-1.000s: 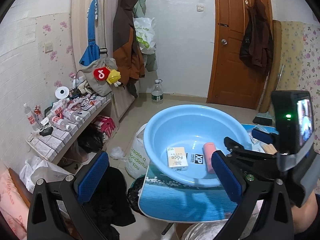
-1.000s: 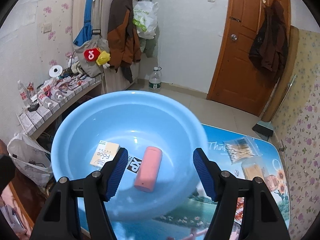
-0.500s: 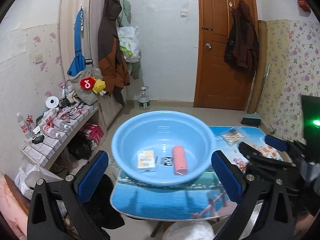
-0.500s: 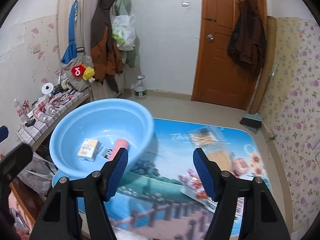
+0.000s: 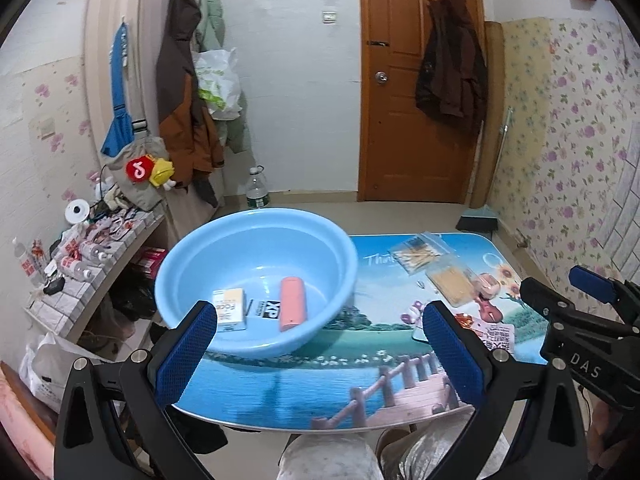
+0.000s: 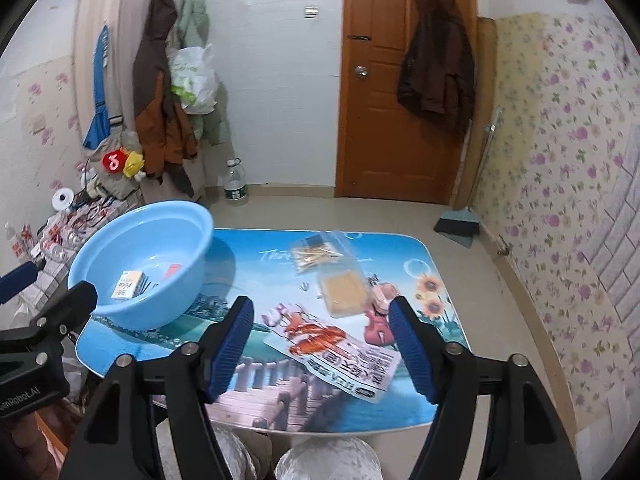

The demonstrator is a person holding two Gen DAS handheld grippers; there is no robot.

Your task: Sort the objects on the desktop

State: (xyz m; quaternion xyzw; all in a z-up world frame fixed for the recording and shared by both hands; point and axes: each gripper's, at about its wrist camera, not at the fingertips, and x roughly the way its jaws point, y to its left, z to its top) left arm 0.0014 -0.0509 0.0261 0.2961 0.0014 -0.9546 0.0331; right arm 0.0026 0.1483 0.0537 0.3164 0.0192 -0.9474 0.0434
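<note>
A light blue basin [image 5: 200, 248] [image 6: 188, 216] stands at the left end of a small table with a printed scenic top [image 5: 360, 360] [image 6: 256, 280]. In it lie a pink cylinder [image 5: 293, 303], a small yellow-white box [image 5: 230, 309] and a black-white card [image 5: 268, 309]. On the table's right lie a bag of cotton swabs [image 6: 314, 254], a tan packet [image 6: 343, 288], a pink item [image 6: 382, 294] and a snack packet with a red lobster print [image 6: 340, 354]. My left gripper [image 5: 320, 356] is open and empty above the front edge. My right gripper [image 6: 322, 346] is open and empty above the snack packet.
A tiled shelf [image 5: 80, 280] crowded with bottles runs along the left wall. Coats and bags hang on a wardrobe [image 5: 184, 120]. A brown door [image 5: 416, 100] is at the back, with a water bottle [image 5: 256, 194] and a dustpan [image 5: 478, 220] on the floor.
Both grippers have pulled back and to the right, away from the basin. The right one went from over the pink cylinder to over the snack packet. Both stay open.
</note>
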